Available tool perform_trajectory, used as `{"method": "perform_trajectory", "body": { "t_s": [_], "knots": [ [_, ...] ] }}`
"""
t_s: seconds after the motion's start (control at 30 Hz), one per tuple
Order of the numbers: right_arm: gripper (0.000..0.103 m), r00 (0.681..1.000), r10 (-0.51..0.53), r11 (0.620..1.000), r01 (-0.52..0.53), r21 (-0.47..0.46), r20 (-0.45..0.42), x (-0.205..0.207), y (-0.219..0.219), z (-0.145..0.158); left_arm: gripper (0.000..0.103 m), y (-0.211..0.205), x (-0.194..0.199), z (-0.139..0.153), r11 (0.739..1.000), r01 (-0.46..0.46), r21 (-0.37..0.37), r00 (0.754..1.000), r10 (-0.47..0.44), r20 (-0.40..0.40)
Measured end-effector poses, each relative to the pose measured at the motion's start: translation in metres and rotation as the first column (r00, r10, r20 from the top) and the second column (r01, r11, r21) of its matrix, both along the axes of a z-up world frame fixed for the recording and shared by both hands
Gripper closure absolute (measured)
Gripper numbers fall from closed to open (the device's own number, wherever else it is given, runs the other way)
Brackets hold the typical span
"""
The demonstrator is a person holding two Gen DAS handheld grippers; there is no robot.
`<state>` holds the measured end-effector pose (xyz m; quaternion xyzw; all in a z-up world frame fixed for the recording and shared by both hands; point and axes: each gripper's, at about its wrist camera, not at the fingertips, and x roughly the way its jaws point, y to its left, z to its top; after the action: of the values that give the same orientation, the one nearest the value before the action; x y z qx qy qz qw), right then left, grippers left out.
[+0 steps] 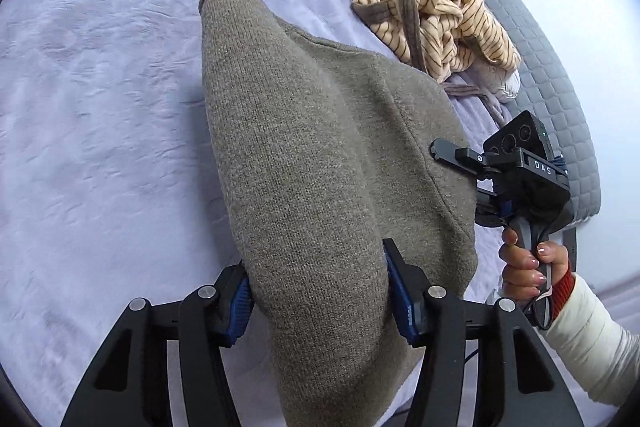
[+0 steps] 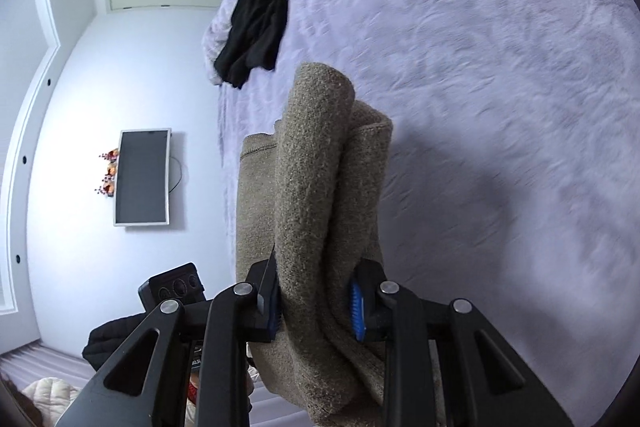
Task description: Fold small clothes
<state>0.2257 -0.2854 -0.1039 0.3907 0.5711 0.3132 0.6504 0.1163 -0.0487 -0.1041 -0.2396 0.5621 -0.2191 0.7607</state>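
Note:
A grey-brown knitted garment (image 1: 312,155) hangs between both grippers above a lilac bed cover (image 1: 100,107). My left gripper (image 1: 320,291) is shut on one bunched edge of it. My right gripper (image 2: 316,303) is shut on another bunched edge of the garment (image 2: 320,187); the right gripper also shows at the right of the left wrist view (image 1: 444,151), at the garment's right edge. The garment's far tip droops toward the bed.
A crumpled cream striped garment (image 1: 440,19) lies at the far right of the bed beside a grey quilted pad (image 1: 560,99). Black clothing (image 2: 256,19) lies at the bed's edge. A wall-mounted TV (image 2: 142,177) is beyond the bed.

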Motion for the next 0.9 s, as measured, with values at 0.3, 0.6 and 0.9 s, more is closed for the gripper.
{"method": "perform_trajectory", "body": {
  "t_s": [0.3, 0.6, 0.9],
  "knots": [
    [0.074, 0.994, 0.070, 0.997, -0.067, 0.050, -0.079, -0.053, 0.105, -0.039, 0.045, 0.081, -0.080, -0.016, 0.988, -0.078, 0.134, 0.994, 0.087, -0.059],
    [0.047, 0.993, 0.012, 0.936, -0.053, -0.348, -0.119, -0.066, 0.142, -0.059, 0.025, 0.116, -0.113, -0.043, 0.946, -0.123, 0.299, 0.982, 0.159, -0.099],
    [0.074, 0.973, 0.226, 0.900, -0.190, -0.393, 0.049, -0.117, 0.180, 0.011, 0.000, 0.127, -0.117, -0.015, 0.891, -0.177, 0.418, 0.978, 0.205, -0.023]
  ]
}}
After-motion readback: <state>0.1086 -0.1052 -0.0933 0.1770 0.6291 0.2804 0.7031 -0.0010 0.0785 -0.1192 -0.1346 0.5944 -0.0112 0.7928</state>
